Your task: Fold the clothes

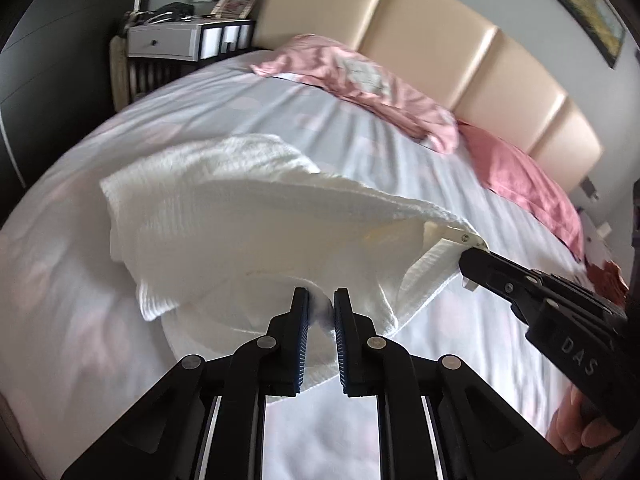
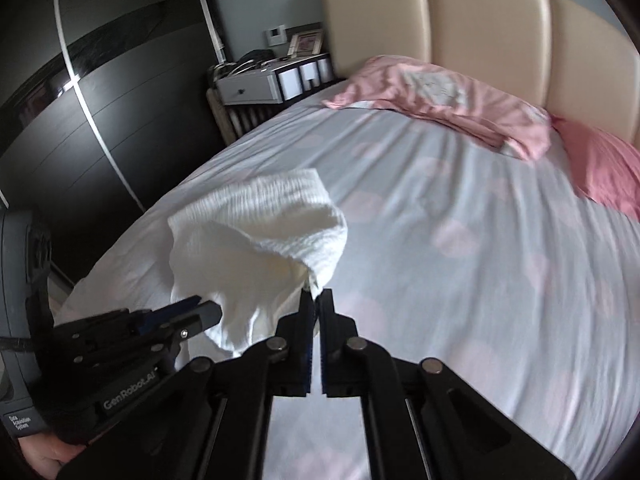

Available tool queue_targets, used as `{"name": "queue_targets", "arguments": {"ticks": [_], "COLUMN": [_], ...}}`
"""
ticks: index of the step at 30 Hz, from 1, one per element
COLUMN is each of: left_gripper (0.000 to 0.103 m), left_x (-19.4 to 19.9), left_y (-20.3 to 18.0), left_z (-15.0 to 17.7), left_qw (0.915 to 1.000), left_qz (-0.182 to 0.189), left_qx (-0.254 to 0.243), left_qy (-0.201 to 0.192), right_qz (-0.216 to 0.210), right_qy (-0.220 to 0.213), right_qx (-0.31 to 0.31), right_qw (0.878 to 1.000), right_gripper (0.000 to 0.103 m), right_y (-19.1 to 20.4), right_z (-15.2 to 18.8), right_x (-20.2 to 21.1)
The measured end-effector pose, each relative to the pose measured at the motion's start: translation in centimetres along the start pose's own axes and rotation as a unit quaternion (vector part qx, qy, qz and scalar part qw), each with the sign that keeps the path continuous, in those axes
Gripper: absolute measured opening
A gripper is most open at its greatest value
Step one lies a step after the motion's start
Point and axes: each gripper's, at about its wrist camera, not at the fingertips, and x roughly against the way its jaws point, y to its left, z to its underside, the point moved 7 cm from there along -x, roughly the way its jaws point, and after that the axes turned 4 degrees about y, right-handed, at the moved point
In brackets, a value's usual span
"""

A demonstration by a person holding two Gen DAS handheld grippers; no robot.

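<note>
A white ribbed garment (image 1: 240, 208) is held up over the bed by both grippers, its far end sagging toward the sheet. My left gripper (image 1: 322, 300) is shut on its near edge. My right gripper (image 2: 316, 300) is shut on another edge of the garment (image 2: 264, 224). In the left wrist view the right gripper (image 1: 476, 252) comes in from the right, pinching the cloth. In the right wrist view the left gripper (image 2: 208, 312) comes in from the lower left, its tips against the cloth.
The bed (image 1: 360, 128) has a white sheet with faint pink spots. Pink pillows (image 1: 360, 76) lie against a beige padded headboard (image 1: 440, 28). A nightstand (image 1: 188, 40) with clutter stands at the far left corner. A dark wardrobe (image 2: 80, 100) is on the left.
</note>
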Motion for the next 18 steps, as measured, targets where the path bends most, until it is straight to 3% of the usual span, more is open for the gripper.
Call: {"name": "queue_targets", "arguments": {"ticks": [6, 12, 18], "left_gripper": [0.013, 0.011, 0.011], "left_x": [3.3, 6.7, 8.4], "left_y": [-11.7, -23.4, -33.8], "left_z": [5.1, 10.4, 16.3], "left_qw": [0.9952, 0.9808, 0.9638], "left_qz": [0.071, 0.139, 0.159], "left_qx": [-0.063, -0.127, -0.204], "left_qy": [0.025, 0.05, 0.063], "right_qz": [0.031, 0.058, 0.078], "right_qy": [-0.025, -0.041, -0.045], "right_qx": [-0.06, -0.142, -0.216], "right_qw": [0.997, 0.987, 0.972], "right_gripper": [0.002, 0.001, 0.0], "right_y": [-5.3, -11.8, -18.4], "right_z": [5.2, 12.3, 20.2], "right_x": [10.6, 20.2, 27.1]}}
